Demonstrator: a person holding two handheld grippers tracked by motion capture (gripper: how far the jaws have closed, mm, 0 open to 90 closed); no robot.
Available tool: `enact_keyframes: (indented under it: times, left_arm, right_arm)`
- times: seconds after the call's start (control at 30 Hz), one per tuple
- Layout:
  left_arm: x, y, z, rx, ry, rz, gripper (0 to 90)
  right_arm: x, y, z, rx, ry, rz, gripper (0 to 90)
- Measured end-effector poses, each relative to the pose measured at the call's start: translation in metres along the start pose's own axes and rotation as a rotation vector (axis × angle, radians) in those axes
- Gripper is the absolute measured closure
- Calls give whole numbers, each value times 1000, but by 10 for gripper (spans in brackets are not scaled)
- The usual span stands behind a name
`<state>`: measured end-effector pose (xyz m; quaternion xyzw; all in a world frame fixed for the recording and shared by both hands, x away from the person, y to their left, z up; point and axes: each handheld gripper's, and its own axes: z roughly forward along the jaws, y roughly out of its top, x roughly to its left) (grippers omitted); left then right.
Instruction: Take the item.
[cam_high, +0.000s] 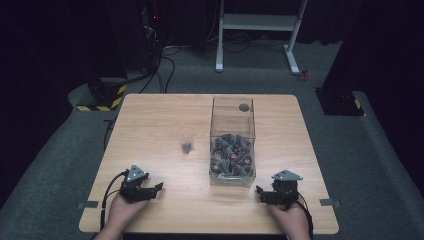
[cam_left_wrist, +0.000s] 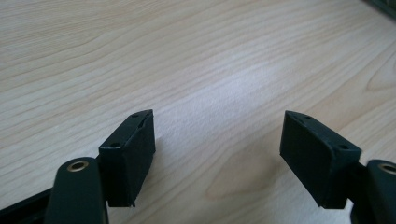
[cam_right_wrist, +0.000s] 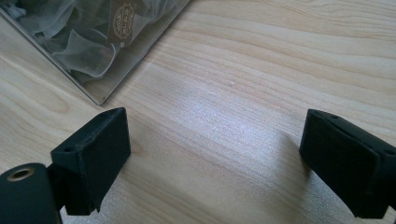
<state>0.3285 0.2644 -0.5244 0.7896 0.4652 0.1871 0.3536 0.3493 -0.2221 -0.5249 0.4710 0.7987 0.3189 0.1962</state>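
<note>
From above, the left gripper (cam_high: 150, 189) and right gripper (cam_high: 267, 195) are resting near the table (cam_high: 160, 120) edge; the box (cam_high: 232, 145) of pouches is standing between, one pouch (cam_high: 187, 146) lying out. In each gripper view, jaws are gaping empty; work looks barely begun.

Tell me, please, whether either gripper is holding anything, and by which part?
Nothing is held: the left gripper and right gripper are both open over the bare table.

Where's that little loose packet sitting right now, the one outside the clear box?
In the high view the small packet lies alone on the wooden table, just left of the clear box full of similar packets, beyond the left gripper.
</note>
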Motion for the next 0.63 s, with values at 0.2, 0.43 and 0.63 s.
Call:
enact_keyframes:
  times: [0.2, 0.43, 0.63]
  left_arm:
    - [-2, -9, -5, 11, 57, -1, 186]
    - [-2, -13, -5, -5, 80, -28, 134]
    - [-2, -13, -6, -6, 81, -33, 136]
  right_arm:
    - [1, 0, 0, 1, 0, 5, 85]
    - [1, 0, 0, 1, 2, 7, 85]
    - [1, 0, 0, 1, 0, 9, 83]
